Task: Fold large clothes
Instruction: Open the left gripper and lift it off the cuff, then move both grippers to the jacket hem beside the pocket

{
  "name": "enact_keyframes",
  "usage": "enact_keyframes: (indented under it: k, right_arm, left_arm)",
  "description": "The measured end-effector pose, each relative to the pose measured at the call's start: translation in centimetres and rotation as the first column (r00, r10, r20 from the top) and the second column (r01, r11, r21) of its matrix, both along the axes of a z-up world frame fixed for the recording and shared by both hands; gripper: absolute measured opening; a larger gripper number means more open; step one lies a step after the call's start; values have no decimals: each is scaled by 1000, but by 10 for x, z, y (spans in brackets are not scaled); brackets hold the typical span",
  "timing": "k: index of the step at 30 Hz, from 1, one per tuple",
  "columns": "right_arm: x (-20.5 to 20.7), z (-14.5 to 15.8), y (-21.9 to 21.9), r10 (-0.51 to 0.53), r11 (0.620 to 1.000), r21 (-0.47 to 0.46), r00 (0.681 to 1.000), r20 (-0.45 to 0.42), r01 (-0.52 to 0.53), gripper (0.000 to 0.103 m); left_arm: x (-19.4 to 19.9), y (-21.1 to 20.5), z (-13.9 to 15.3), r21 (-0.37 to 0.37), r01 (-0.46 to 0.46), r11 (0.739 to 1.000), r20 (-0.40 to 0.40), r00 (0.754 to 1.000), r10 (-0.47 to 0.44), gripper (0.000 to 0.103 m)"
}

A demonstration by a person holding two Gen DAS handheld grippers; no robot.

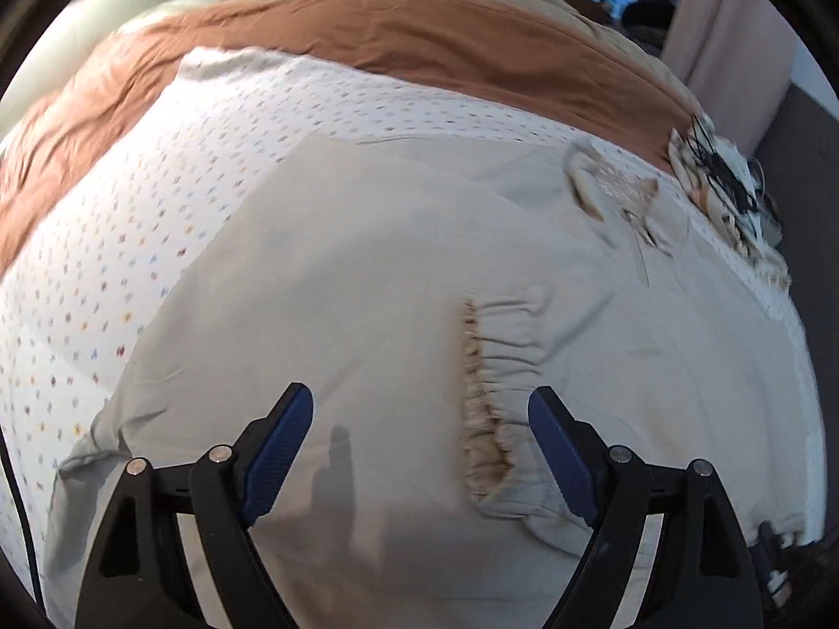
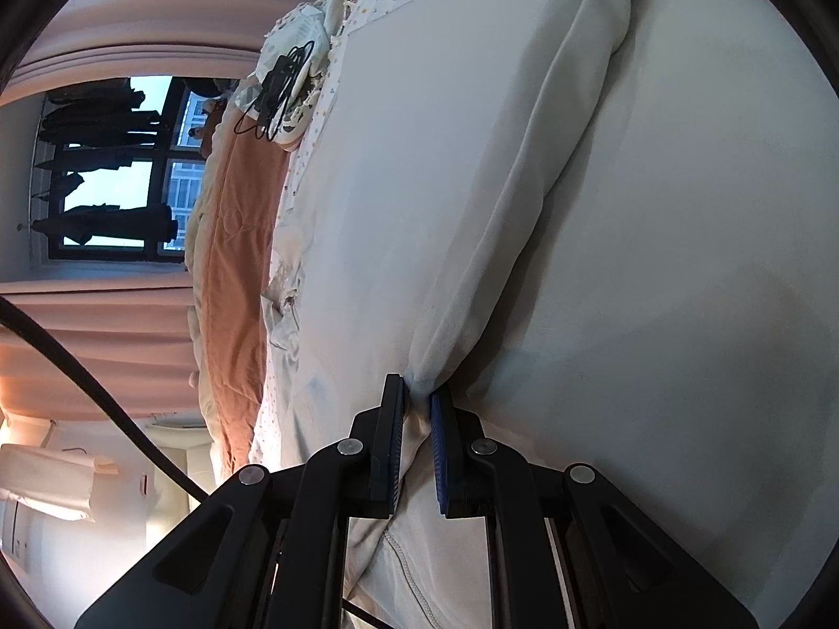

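Note:
A large pale grey garment [image 1: 393, 272] lies spread over the bed, with a gathered elastic cuff [image 1: 498, 367] and its fleecy tan lining showing. My left gripper [image 1: 419, 419] hovers just above the cloth, jaws wide open, nothing between them; the cuff sits just inside the right finger. In the right wrist view the same garment [image 2: 655, 209] fills the frame, and a raised fold [image 2: 550, 157] runs from the top down to my right gripper [image 2: 418, 403], which is shut on a pinch of that fold.
A white dotted bedsheet [image 1: 157, 209] lies under the garment, with a rust-brown quilt [image 1: 367, 36] beyond it. A black cable bundle [image 1: 723, 173] rests on patterned cloth at the bed's edge. Pink curtains [image 2: 94, 325] and a window [image 2: 120, 167] stand behind the bed.

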State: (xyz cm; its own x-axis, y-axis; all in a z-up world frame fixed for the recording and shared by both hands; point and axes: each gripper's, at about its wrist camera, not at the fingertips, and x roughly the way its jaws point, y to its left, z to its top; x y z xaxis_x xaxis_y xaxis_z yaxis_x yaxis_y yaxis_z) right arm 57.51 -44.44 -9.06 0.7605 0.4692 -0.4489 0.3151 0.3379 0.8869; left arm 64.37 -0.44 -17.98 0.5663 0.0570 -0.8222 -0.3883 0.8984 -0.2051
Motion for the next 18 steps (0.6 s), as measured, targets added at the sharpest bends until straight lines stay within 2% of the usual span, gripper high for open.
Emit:
enact_keyframes:
  k: [3, 7, 8, 10, 11, 12, 14, 16, 18]
  right_arm:
    - [-1, -1, -1, -3, 1000, 24, 1000, -4, 3, 7]
    - [-1, 4, -2, 13, 1000, 13, 1000, 1, -13, 8]
    - [-1, 6, -2, 17, 1000, 5, 1000, 0, -17, 11]
    - [-4, 10, -2, 23, 999, -27, 1000, -1, -23, 18]
    - [-7, 12, -2, 23, 999, -43, 1000, 2, -23, 29]
    - [-11, 14, -2, 18, 999, -50, 1000, 6, -18, 45]
    - [-21, 17, -4, 5, 999, -52, 999, 32, -3, 60]
    - [-30, 22, -1, 1, 997, -78, 999, 46, 2, 61]
    - [-41, 28, 0, -12, 993, -120, 998, 56, 19, 61]
  left_arm:
    - [-10, 13, 3, -54, -29, 998, 20, 999, 30, 85]
    - [-24, 0, 14, -58, 21, 998, 78, 997, -17, 85]
    - [-31, -3, 16, -56, 42, 998, 96, 995, -36, 85]
    - [-40, -9, 19, -29, 56, 998, 103, 993, -53, 85]
    - [-44, -10, 21, -25, 63, 998, 108, 992, -60, 85]
    - [-47, -10, 23, -32, 68, 997, 114, 991, -64, 85]
    - [-57, -7, 30, -72, 70, 995, 142, 988, -59, 85]
    - [-74, -7, 38, -99, 81, 992, 190, 980, -61, 85]
    - [-95, -10, 43, -86, 101, 991, 225, 971, -79, 85]
